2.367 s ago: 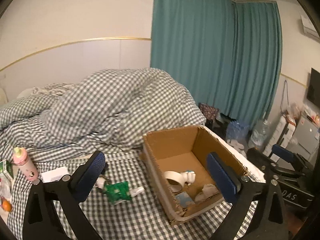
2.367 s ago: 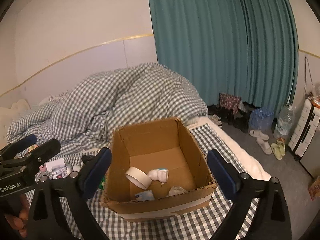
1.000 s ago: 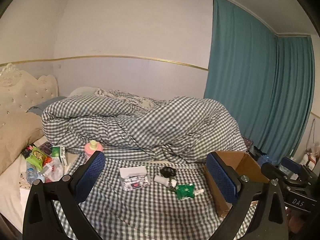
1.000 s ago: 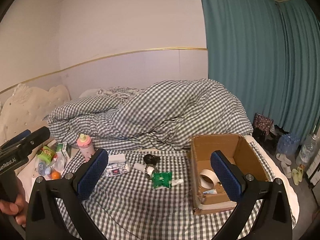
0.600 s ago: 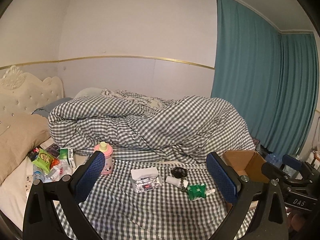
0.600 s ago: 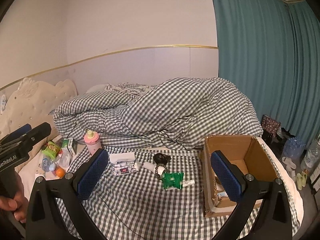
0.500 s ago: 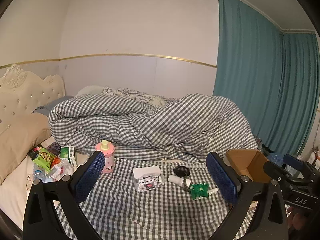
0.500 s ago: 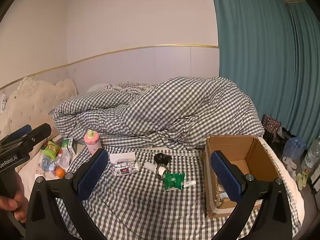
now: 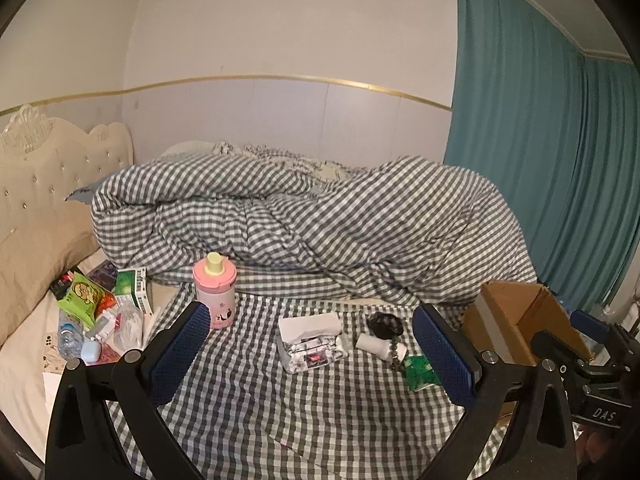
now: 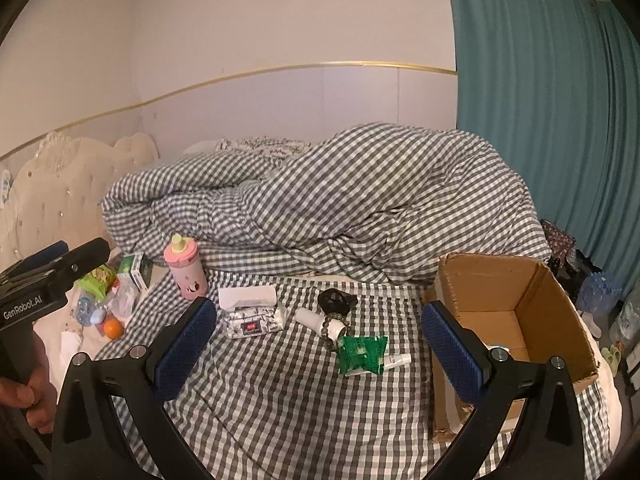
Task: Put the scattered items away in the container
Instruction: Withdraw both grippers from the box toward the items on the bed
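Through your left wrist camera, your left claw point(image 9: 312, 356) is spread wide with nothing between its blue pads, hanging above the checked bed sheet point(image 9: 256, 408). Between the fingers lie a tissue pack point(image 9: 310, 342), a small white bottle point(image 9: 374, 345), a black clump point(image 9: 384, 324) just behind it, and a green packet point(image 9: 418, 372) partly hidden by the right-hand finger. A pink bottle point(image 9: 214, 294) stands upright to the left. Further left, a heap of snacks and wrappers point(image 9: 96, 316) sits beside the headboard. The cardboard box point(image 9: 520, 320) sits at the right edge, with your right claw's body in front of it.

Through your right wrist camera, your right claw point(image 10: 320, 350) is likewise fully open and empty. The cardboard box point(image 10: 500, 292) stands on the bed at the right, open at the top, its inside mostly hidden. The green packet point(image 10: 362, 354) lies left of the box, with a small white tube point(image 10: 396, 360) touching it. The white bottle point(image 10: 314, 318) and a bead bracelet point(image 10: 332, 326) lie just behind the packet. The tissue pack point(image 10: 250, 312) and pink bottle point(image 10: 185, 268) sit further left, well apart from the box. Your left hand point(image 10: 34, 396) grips the other handle at the left edge.
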